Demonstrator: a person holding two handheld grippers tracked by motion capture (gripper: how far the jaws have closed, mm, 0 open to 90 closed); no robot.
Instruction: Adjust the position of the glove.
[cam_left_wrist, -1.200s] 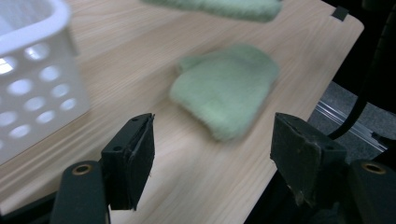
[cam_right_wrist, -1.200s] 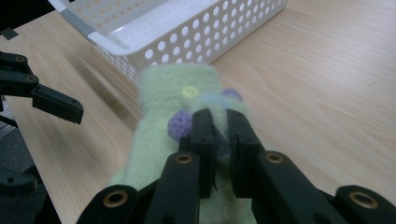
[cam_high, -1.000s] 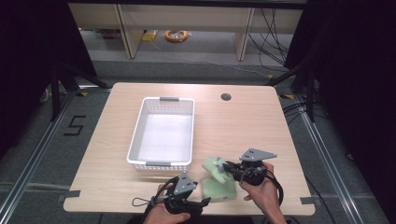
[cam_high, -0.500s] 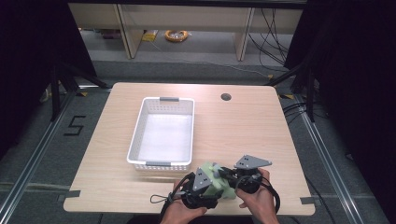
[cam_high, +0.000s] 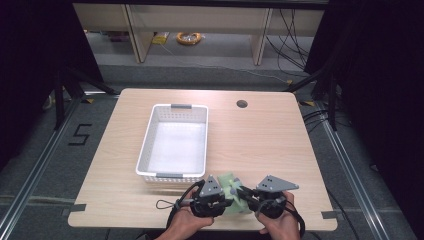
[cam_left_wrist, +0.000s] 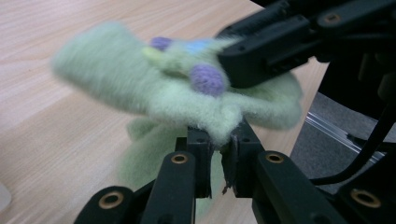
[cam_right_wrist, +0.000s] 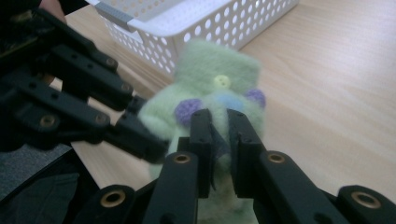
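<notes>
Both the left gripper (cam_left_wrist: 219, 151), whose jaws have just been closing, and the right gripper (cam_right_wrist: 218, 126) pinch the green fleece item (cam_high: 234, 192); the white basket (cam_high: 145, 150) stands empty, placement outstanding.

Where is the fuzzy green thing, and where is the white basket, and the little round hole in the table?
fuzzy green thing (cam_right_wrist: 217, 70): right gripper view, on its upper flap above the yellow button.
white basket (cam_high: 172, 176): high view, on its near rim.
round hole (cam_high: 242, 104): high view, on its dark middle.
</notes>
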